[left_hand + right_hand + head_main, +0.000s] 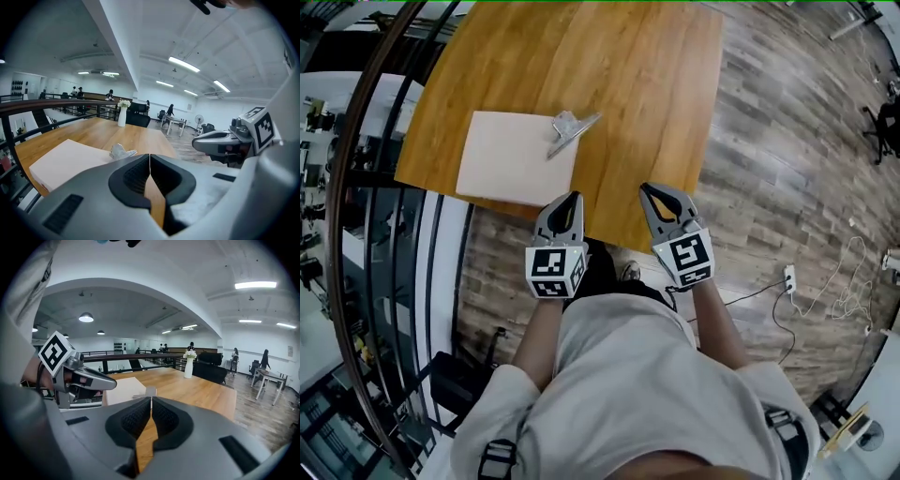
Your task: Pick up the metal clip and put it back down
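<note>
The metal clip (570, 129) lies on the right far corner of a pale flat board (514, 157) on the wooden table (637, 103). Both grippers hover at the table's near edge, short of the clip. My left gripper (573, 198) is shut with nothing in it, and my right gripper (648, 190) is likewise shut and empty. In the left gripper view the clip (121, 151) shows just past the closed jaws of the left gripper (149, 157). In the right gripper view the clip (147, 392) peeks over the closed tips of the right gripper (151, 399).
A white vase with flowers (122, 115) stands at the table's far end. A dark curved railing (356, 159) runs along the left side of the table. Wood-pattern floor (787, 159) lies to the right, with cables and a power strip (788, 278).
</note>
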The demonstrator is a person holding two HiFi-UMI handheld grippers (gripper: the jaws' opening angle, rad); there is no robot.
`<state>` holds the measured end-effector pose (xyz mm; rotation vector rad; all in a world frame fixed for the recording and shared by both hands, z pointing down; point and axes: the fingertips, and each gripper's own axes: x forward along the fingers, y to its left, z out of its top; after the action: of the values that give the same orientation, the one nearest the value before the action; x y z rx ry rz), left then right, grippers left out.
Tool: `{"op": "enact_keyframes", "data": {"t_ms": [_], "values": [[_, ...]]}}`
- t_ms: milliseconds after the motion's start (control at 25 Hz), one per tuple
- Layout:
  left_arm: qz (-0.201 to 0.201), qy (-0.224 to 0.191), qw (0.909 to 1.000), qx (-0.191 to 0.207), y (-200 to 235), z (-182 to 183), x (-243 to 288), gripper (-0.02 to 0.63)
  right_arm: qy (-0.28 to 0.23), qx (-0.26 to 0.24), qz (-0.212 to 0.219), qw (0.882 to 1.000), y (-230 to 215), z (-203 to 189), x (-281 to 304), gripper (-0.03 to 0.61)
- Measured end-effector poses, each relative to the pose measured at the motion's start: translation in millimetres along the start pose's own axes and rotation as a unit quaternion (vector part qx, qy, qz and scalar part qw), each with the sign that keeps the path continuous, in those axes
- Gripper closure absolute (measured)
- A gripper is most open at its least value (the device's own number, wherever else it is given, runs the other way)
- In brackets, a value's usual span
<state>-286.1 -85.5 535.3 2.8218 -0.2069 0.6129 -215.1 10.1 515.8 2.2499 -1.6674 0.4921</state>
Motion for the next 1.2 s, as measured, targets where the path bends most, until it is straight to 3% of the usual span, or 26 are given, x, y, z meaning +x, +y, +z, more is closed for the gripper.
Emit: {"op": "enact_keyframes", "data": {"t_ms": [600, 880, 920, 1040, 1200], "values": [[-0.031, 0.067, 0.9966, -0.038, 129.6, -8.9, 84.2, 0.588, 0.096, -0.009, 0.048, 0.994, 10.0, 4.2, 181.5, 0.551], [-0.038, 0.087, 0.9940, -0.055, 171.6, -18.6, 95.9, 0.588, 0.130, -0.014, 0.047, 0.990, 13.8, 4.9, 225.4, 0.548], [-0.038, 0.088, 0.9937, -0.059, 173.6, -21.0, 95.8, 0.588, 0.136, -0.015, 0.051, 0.989, 15.0, 3.3, 229.4, 0.540], [-0.033, 0.087, 0.9930, -0.072, 180.1, -23.3, 98.7, 0.588, 0.154, -0.006, 0.065, 0.986, 14.8, -1.4, 245.6, 0.380], [-0.026, 0.083, 0.9921, -0.091, 186.3, -21.4, 99.9, 0.588, 0.172, 0.026, 0.077, 0.982, 13.5, -3.3, 268.2, 0.343]]}}
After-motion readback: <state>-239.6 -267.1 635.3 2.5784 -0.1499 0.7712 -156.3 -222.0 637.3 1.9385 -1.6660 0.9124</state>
